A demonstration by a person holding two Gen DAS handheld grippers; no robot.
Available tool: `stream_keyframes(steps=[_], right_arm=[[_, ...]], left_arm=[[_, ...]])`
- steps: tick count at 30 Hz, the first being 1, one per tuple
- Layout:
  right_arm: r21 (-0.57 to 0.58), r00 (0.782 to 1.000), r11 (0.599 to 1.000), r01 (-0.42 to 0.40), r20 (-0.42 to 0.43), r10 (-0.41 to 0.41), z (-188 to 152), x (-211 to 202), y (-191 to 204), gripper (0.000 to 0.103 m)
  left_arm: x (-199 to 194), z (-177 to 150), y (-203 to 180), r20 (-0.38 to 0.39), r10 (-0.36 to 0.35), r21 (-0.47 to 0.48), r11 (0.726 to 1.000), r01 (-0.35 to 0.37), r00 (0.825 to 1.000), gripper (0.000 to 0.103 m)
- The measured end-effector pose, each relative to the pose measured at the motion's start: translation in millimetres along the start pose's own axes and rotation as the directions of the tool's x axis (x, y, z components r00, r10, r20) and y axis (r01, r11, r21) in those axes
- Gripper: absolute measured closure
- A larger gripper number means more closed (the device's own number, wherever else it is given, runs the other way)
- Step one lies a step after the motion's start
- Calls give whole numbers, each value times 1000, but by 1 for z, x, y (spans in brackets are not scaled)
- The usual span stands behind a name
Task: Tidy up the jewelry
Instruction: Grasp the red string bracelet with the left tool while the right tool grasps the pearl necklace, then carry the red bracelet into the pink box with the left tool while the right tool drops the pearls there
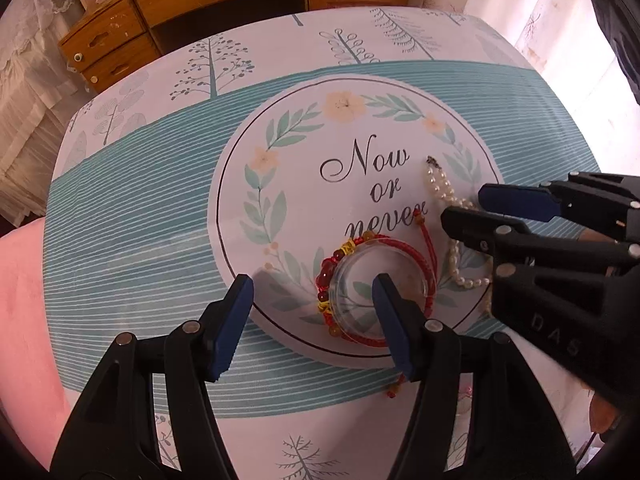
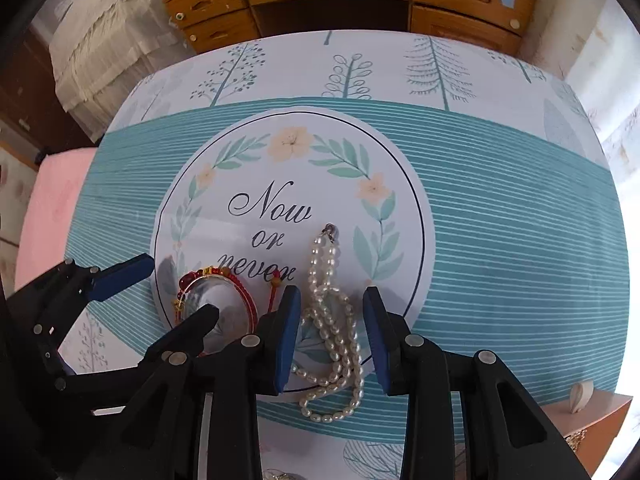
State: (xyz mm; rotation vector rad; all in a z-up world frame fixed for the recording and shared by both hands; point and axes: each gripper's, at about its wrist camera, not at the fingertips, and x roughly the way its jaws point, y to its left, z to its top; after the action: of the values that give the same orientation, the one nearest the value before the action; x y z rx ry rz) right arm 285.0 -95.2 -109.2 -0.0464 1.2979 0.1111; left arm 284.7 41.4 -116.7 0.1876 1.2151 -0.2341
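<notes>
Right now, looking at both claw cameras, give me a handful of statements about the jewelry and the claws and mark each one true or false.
1. The pearl necklace lies on the tablecloth between the open fingers of the right claw. True.
2. The red bracelet is looped around a clear round dish. True.
3. The left claw is shut on the red bracelet. False: its fingers stand wide apart, one on each side of the dish's left part, gripping nothing.
4. The pearl necklace is coiled inside the clear dish. False: it lies outside, to the dish's right.
5. The tablecloth's printed words read "Now or never". True.
</notes>
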Motion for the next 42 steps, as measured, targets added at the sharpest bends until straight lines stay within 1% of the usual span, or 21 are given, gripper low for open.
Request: stream_keyframes(steps=[2, 4, 5, 6, 7, 8, 9, 12, 14, 16, 19, 21, 23, 24, 26, 30, 32, 35, 38, 42], right_arm=[[-41, 999, 998, 39, 5, -39, -2, 1, 8, 74], [-63, 996, 994, 94, 17, -93, -5, 2, 11, 85], [-61, 995, 993, 99, 16, -98, -6, 2, 10, 89], [-57, 994, 993, 105, 14, -104, -6, 2, 10, 94], [-44, 995, 994, 101, 9, -101, -6, 2, 7, 94], [-23, 997, 997, 73, 2, -73, -6, 1, 2, 94], [-7, 999, 999, 51, -4, -51, -5, -2, -1, 94], [51, 1000, 998, -23, -2, 23, -8, -11, -11, 94], [88, 998, 994, -70, 14, 69, -13, -20, -21, 94], [119, 992, 985, -124, 45, 119, -18, -35, -30, 94], [137, 983, 976, -168, 98, 155, -24, -62, -39, 94], [146, 973, 969, -201, 142, 181, -30, -87, -47, 94], [152, 959, 960, -236, 197, 205, -37, -117, -54, 94], [152, 954, 957, -245, 215, 210, -41, -128, -58, 94], [149, 937, 953, -264, 275, 217, -51, -161, -65, 94], [150, 905, 944, -293, 362, 223, -74, -219, -81, 94], [142, 889, 945, -294, 403, 216, -90, -249, -91, 94], [147, 875, 946, -289, 441, 199, -116, -286, -108, 94], [154, 873, 951, -268, 456, 172, -148, -313, -127, 94], [181, 884, 951, -249, 445, 147, -189, -327, -153, 94]], left_arm=[[0, 0, -1, -1, 3, 4, 1000, -3, 1000, 44], [-1, -1, 0, 3, 3, 1, 1000, -3, 1000, 44], [-1, -1, 0, 1, -4, -6, 1000, 4, 1000, 46], [-1, -1, 1, -3, -31, -14, 999, 31, 1000, 55], [-2, -2, 1, -3, -44, -18, 999, 44, 999, 68], [-4, -2, 0, 3, -37, -17, 999, 37, 999, 77], [-4, -1, 0, 1, -38, -14, 999, 38, 999, 93], [-5, -2, 0, -3, -37, -35, 999, 37, 999, 93], [-7, -3, 2, -5, -56, -63, 996, 56, 998, 93], [-15, -4, 1, 18, -58, -71, 996, 59, 998, 93], [-38, -3, -5, 61, -57, -68, 996, 61, 997, 93], [-61, -3, -13, 96, -63, -52, 996, 68, 993, 93], [-84, -3, -25, 128, -72, -23, 997, 75, 989, 93], [-95, -3, -31, 145, -72, -6, 997, 74, 987, 93], [-118, -3, -45, 172, -78, 22, 997, 75, 982, 93], [-158, -8, -81, 212, -111, 88, 992, 94, 971, 93], [-176, -12, -103, 230, -136, 128, 986, 109, 964, 93], [-197, -19, -137, 248, -178, 176, 975, 136, 952, 93], [-210, -27, -171, 252, -209, 226, 962, 152, 945, 93], [-205, -37, -217, 231, -216, 280, 948, 148, 949, 93]])
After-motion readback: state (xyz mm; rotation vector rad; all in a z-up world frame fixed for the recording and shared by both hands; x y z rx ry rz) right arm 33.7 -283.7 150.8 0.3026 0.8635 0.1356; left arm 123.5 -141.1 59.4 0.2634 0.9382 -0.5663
